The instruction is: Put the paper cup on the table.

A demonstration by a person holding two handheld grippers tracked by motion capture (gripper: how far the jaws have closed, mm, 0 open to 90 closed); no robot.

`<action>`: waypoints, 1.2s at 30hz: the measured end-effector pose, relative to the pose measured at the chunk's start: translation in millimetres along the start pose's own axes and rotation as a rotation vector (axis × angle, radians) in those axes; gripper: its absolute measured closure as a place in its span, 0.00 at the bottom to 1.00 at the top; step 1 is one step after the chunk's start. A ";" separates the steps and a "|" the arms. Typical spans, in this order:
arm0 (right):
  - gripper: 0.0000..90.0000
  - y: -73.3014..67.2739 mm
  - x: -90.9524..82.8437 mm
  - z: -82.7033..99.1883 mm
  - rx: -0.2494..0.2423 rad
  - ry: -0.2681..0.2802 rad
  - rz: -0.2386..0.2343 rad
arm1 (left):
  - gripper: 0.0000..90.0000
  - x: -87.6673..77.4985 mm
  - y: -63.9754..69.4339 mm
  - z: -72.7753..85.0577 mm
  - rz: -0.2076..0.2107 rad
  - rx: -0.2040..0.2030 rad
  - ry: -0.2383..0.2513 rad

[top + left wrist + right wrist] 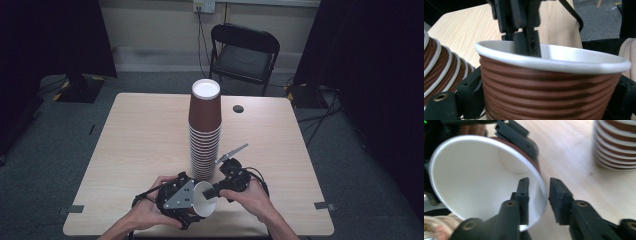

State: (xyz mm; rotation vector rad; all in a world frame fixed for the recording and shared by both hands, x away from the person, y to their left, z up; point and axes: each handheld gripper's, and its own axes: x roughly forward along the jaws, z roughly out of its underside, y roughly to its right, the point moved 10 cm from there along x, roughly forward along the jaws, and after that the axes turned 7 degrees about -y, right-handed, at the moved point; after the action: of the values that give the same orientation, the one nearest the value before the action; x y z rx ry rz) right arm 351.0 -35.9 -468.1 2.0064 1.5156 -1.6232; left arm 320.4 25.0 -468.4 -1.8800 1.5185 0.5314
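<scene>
1. Wooden table (140, 145) carried a cup stack (205, 131); loose cup (205, 200) sat at the near edge, clamped by left gripper (186, 200).
2. Right gripper (538, 195) straddled its rim, jaws apart, not pinching.
3. Risk: closing could crumple the rim.

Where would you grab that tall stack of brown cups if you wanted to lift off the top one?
Probably the top cup's ribbed brown wall, just under its white rim, pinched from two opposite sides with the gripper coming in level. It stands upright and clear above the stack, so its sides are free, and the ribs should give the pads some hold.
</scene>
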 end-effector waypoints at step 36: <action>0.62 5.4 -38.0 -4.3 -0.089 0.320 0.092 | 0.11 -31.3 -36.1 16.1 -0.054 -0.229 0.104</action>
State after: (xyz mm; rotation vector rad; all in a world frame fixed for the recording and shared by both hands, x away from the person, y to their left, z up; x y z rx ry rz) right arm 361.5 -58.3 -438.4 2.3328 1.5336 -1.2215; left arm 348.9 62.3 -450.3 -2.1464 1.5222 0.6124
